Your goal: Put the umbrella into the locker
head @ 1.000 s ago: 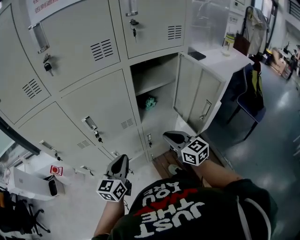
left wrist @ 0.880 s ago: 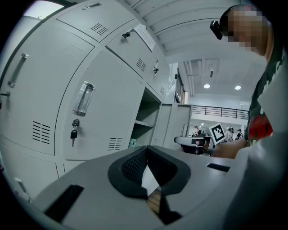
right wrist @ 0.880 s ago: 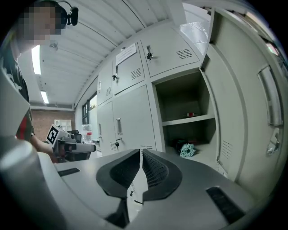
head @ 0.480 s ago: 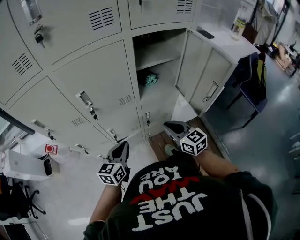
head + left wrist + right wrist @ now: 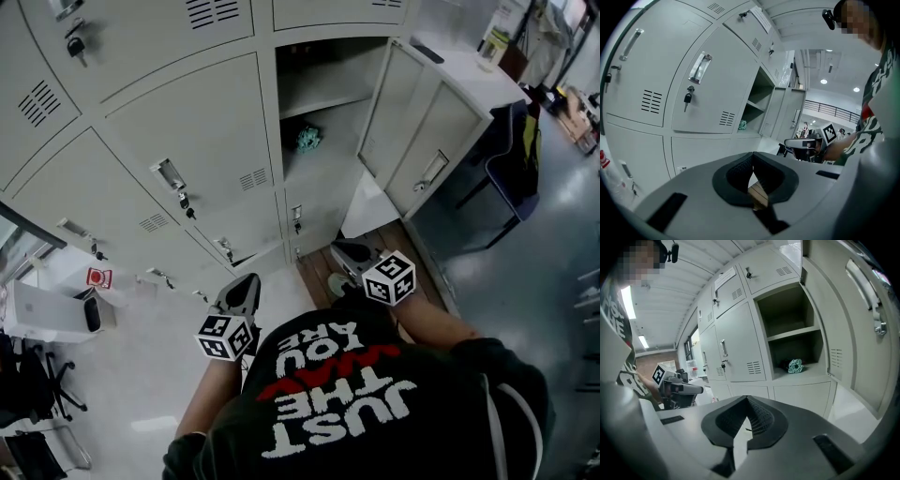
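Pressing pad against pad, the left gripper point(image 5: 751, 161) is showing only a sliver of floor past its closed jaws, with nothing clamped between them. The right gripper point(image 5: 746, 404) is doing the same: jaws shut, nothing in them. Both are hanging low in front of the person, side by side and apart, facing the bank of lockers.

Ahead of the right gripper and above it, the locker point(image 5: 787, 310) is standing open, its door point(image 5: 843, 343) swung out to that gripper's right. Below the shelf point(image 5: 794, 333), on the compartment floor, a small teal bundle point(image 5: 794, 365) is lying toward the back. I am reading it as the folded umbrella seen end-on, though it is too small to be sure. From the left gripper the same opening is sitting ahead and to the right, past the closed doors point(image 5: 712, 93) of neighbouring compartments.

Judging from this, the main step is looking done: the umbrella is resting inside, well apart from both grippers, and neither is touching it. What may be remaining is swinging the door closed, most likely with the right gripper reaching to its right for the door's edge, though the task sentence is not asking for that.
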